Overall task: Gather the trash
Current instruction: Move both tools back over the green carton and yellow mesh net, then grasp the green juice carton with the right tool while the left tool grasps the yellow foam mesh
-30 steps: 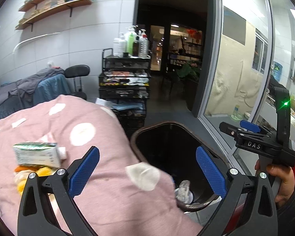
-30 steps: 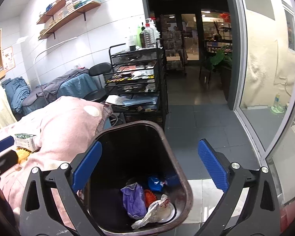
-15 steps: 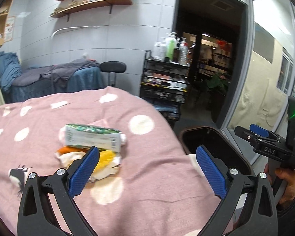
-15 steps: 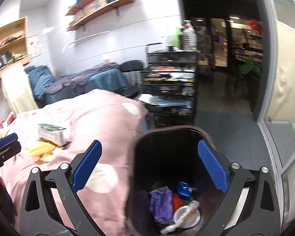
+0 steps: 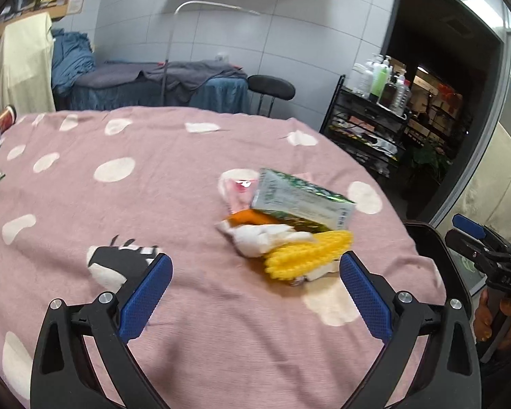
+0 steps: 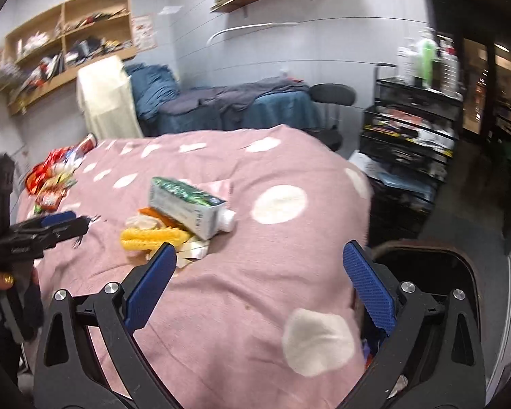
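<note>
A small pile of trash lies on the pink spotted cloth (image 5: pixel 160 204): a green and white carton (image 5: pixel 301 202), a yellow ridged piece (image 5: pixel 310 255), white crumpled paper (image 5: pixel 265 237) and an orange scrap (image 5: pixel 252 217). My left gripper (image 5: pixel 253 301) is open and empty, just short of the pile. My right gripper (image 6: pixel 260 298) is open and empty, near the cloth's right edge; the carton (image 6: pixel 187 206) lies ahead to its left. The dark trash bin (image 6: pixel 436 266) stands at the lower right, beside the cloth's edge. It also shows in the left wrist view (image 5: pixel 429 248).
More red and colored wrappers (image 6: pixel 52 179) lie at the far left of the cloth. A black wire cart (image 6: pixel 412 143) with bottles stands at the right, with a black stool (image 6: pixel 330 97) and blue covered furniture (image 5: pixel 146 85) behind. A glass door is at the right.
Both grippers have swung left, away from the bin and over the pink cloth. The trash pile has come from the left edge to the middle of both views. Both stay open.
</note>
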